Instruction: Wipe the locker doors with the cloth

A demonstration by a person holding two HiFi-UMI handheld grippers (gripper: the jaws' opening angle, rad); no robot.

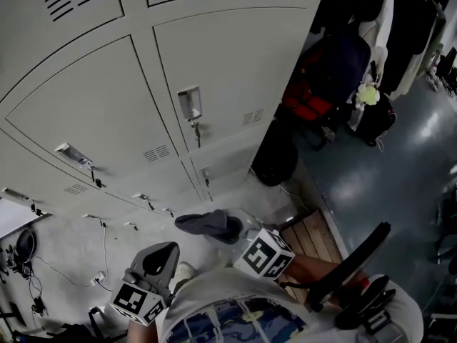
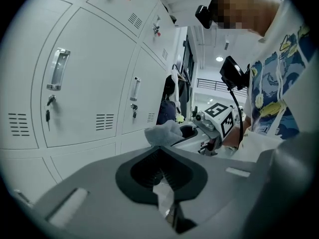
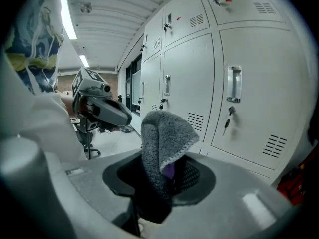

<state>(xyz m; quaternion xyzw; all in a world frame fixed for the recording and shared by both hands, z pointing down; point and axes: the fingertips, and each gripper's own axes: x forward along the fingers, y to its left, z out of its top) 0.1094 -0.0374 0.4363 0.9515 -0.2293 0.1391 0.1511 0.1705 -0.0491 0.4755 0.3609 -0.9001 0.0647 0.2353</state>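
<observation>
Pale grey locker doors [image 1: 221,63] with handles and keys fill the upper left of the head view. They stand close on the left in the left gripper view [image 2: 84,83] and on the right in the right gripper view [image 3: 249,93]. My right gripper [image 1: 232,229] [image 3: 164,176] is shut on a folded grey cloth [image 1: 207,224] [image 3: 162,133], which sticks up from its jaws a little short of the lower doors. The cloth [image 2: 164,132] also shows past my left gripper [image 1: 158,257] [image 2: 159,171], which is held low beside it, shut and holding nothing.
Dark bags and hanging clothes [image 1: 335,70] crowd the space right of the lockers. A slatted wooden board [image 1: 314,238] lies on the floor by my right side. Cables and plugs [image 1: 28,263] trail on the floor at the left. A black stand [image 1: 353,263] crosses the lower right.
</observation>
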